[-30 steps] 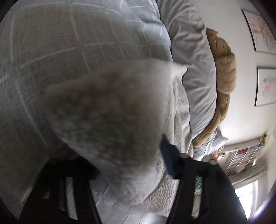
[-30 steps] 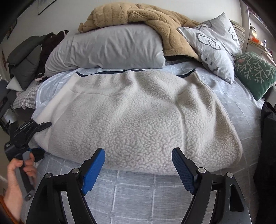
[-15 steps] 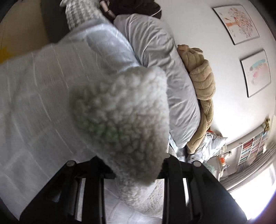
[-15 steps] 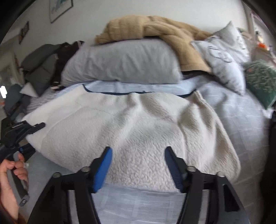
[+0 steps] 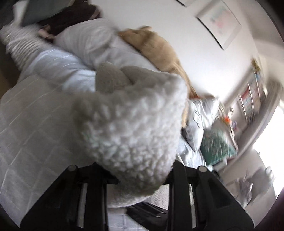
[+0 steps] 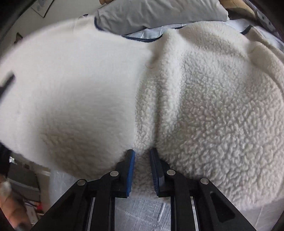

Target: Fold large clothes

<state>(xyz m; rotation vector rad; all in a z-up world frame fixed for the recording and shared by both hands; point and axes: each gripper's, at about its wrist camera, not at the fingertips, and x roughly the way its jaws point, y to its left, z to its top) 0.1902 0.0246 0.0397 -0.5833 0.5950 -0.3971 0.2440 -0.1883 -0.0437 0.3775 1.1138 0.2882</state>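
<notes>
Grey pillow lies beyond the fleece, pinched by right gripper and left gripper.

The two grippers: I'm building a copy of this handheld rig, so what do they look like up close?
Both are black plastic linkages with flat angular arms and round silver pivot pins. The right gripper has ribbed blue pads lining its two fingers. The left gripper shows the same black frame; its pads are hidden by fleece. No cables or markings are visible.
</notes>
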